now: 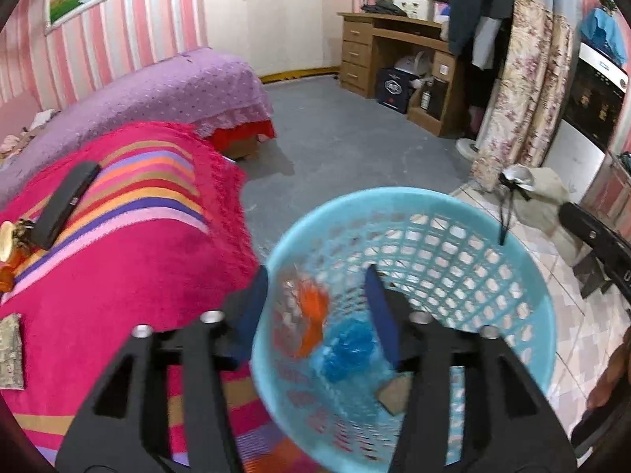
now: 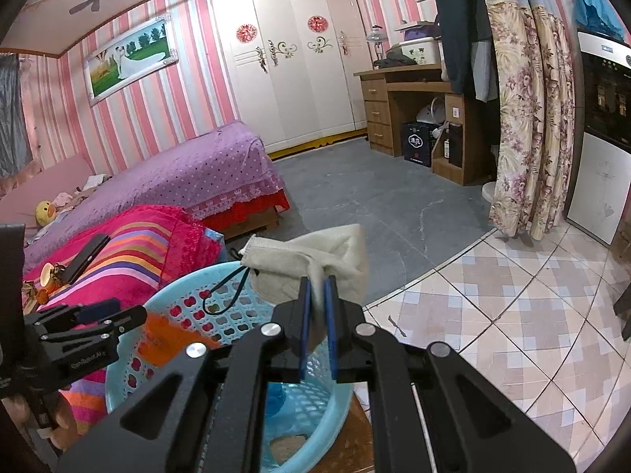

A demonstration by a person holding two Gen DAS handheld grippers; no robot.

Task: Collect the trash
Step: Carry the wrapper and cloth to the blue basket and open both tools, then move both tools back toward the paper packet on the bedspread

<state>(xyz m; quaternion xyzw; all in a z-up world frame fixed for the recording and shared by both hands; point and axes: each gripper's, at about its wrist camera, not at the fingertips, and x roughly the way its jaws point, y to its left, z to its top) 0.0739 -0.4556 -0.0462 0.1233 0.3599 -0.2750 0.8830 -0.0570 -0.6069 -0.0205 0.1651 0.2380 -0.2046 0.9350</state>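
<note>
The right tongs [image 2: 316,307] pinch a beige drawstring pouch [image 2: 315,260] just above the blue basket [image 2: 118,378], seemingly over its near rim; the left tongs [image 1: 315,307] gape empty above it.

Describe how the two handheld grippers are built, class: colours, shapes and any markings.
Both are matte black, angular linkage frames with triangular cut-outs and round silver pivot bolts. The left gripper and right gripper each carry flat blue finger pads. The left one bears small pale lettering, too blurred to read.
</note>
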